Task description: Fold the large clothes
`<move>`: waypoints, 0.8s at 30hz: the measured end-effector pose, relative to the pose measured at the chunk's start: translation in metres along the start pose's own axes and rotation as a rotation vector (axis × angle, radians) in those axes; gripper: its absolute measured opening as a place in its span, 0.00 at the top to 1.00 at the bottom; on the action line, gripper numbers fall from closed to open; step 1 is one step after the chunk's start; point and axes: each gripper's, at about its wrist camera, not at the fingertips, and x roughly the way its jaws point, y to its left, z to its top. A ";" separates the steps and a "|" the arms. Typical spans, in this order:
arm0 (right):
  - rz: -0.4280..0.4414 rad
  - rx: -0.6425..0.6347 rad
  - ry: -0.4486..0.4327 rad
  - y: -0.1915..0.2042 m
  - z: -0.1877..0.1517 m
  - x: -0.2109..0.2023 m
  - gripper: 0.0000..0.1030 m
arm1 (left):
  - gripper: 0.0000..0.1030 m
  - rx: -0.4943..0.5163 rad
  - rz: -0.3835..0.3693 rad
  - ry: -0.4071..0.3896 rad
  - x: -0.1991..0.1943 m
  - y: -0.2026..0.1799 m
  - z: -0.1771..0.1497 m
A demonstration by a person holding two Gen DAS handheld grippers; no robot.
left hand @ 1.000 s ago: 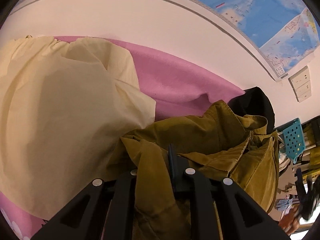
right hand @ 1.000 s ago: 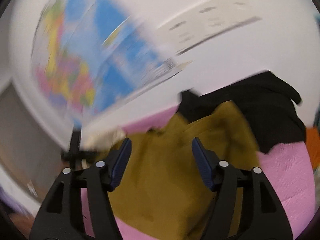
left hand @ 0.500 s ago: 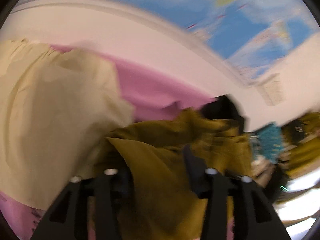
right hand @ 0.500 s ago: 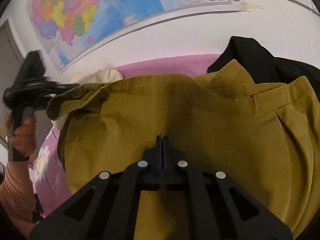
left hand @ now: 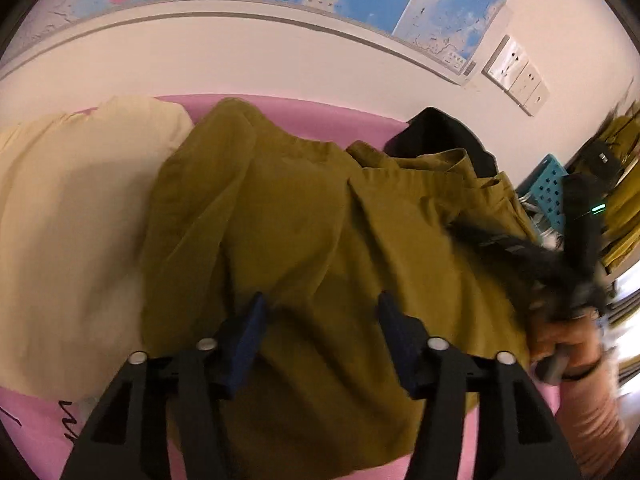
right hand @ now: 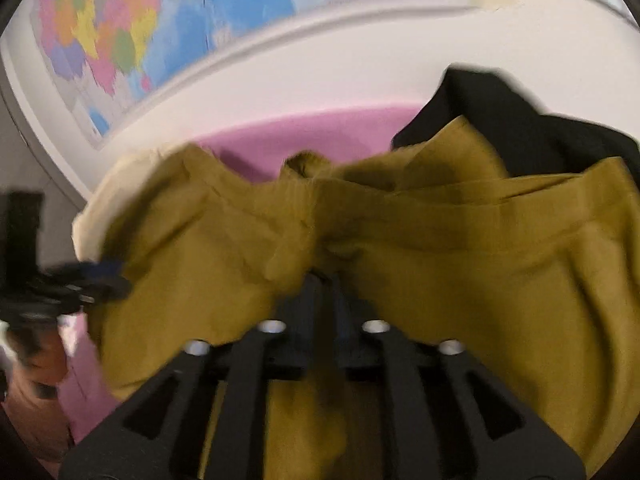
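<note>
Your left gripper (left hand: 320, 320) has let go. A second ago its fingers (left hand: 244, 332) were pinched on a fold of the olive garment (left hand: 312, 216); now they stand well apart above the cloth, nothing between the pads, and the view has swung across so the garment fills the middle of it.

Your right gripper (right hand: 324, 288) went the other way. A second ago it hung wide above the cloth, then it clamped shut on the olive fabric, and its jaws have just been opening again. The frame is blurred, but a bunch of cloth is gathered right at the fingertips and looks caught in the narrow gap, so you seem to hold it there only loosely.

The garment lies spread over the pink bed (left hand: 304, 110), its waistband (right hand: 500, 200) towards the wall. It overlaps the cream garment (left hand: 68, 208) on one side and a black one (left hand: 440, 132) at the far end.

So the hold has passed from left to right, and the cloth has been pulled flatter. No clean fold is laid yet. Judging by this, the left is free to take a fresh edge; mind it picks up olive only, not cream beneath.
</note>
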 end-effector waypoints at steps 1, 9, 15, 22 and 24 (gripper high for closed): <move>0.029 0.003 -0.048 -0.003 -0.004 -0.021 0.61 | 0.47 -0.007 -0.017 -0.025 -0.007 0.003 -0.003; -0.112 0.089 -0.254 -0.070 -0.089 -0.157 0.28 | 0.27 -0.039 0.082 -0.221 -0.074 0.040 -0.047; -0.072 0.250 -0.172 -0.113 -0.149 -0.158 0.23 | 0.24 -0.079 0.052 -0.113 -0.046 0.050 -0.069; -0.010 0.240 -0.128 -0.112 -0.142 -0.127 0.60 | 0.44 -0.098 -0.015 -0.067 -0.005 0.032 -0.070; 0.049 0.269 -0.181 -0.111 -0.134 -0.146 0.84 | 0.60 -0.106 -0.001 -0.060 -0.010 0.028 -0.067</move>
